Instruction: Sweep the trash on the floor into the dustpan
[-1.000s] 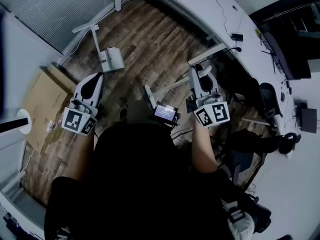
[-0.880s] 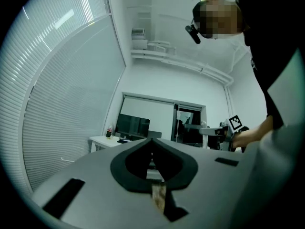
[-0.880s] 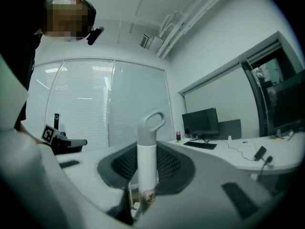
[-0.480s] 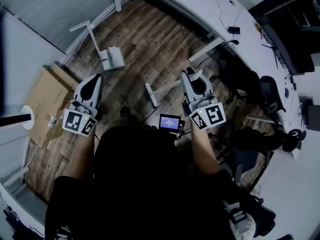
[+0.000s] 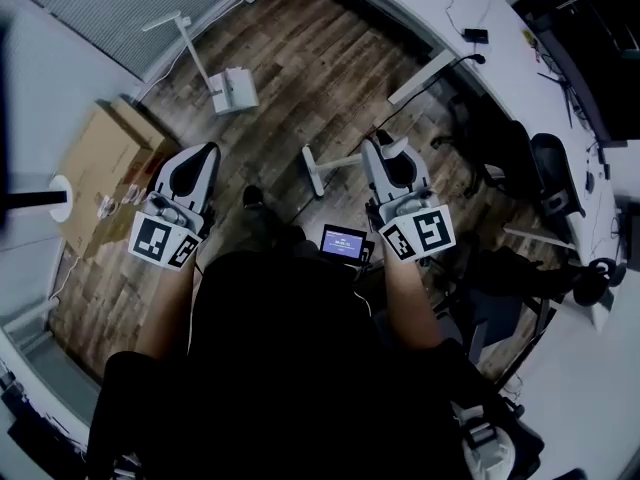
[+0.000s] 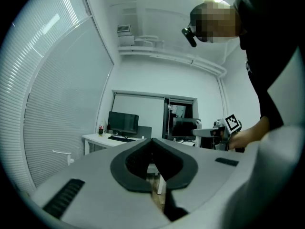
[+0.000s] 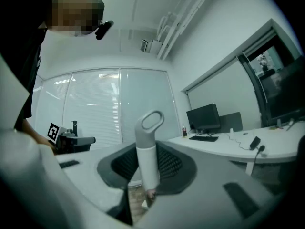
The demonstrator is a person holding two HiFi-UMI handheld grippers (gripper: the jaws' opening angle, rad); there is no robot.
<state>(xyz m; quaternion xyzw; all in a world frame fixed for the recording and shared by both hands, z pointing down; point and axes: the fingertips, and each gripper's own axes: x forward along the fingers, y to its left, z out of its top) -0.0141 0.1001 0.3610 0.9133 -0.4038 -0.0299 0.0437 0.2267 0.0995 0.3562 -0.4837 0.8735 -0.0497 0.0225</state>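
In the right gripper view my right gripper [image 7: 148, 149] is shut on a white broom handle [image 7: 147, 163] with a loop at its top, held upright between the jaws. The head view shows that gripper [image 5: 384, 146] with the handle slanting down to the broom head [image 5: 314, 171] on the wood floor. My left gripper [image 5: 205, 154] is shut and holds nothing; its pads [image 6: 138, 182] meet at the tips. A white long-handled dustpan [image 5: 236, 89] stands on the floor ahead of the left gripper, apart from it. I can make out no trash.
A flattened cardboard box [image 5: 95, 158] lies at the left beside a white round post [image 5: 58, 194]. A long white desk [image 5: 455, 13] with cables curves along the top right, with a dark office chair [image 5: 552, 180] beside it. A small screen [image 5: 343, 241] hangs at the person's chest.
Both grippers and the person have shifted across the floor. The broom head has travelled with the right gripper, and the dustpan now sits higher in the head view.
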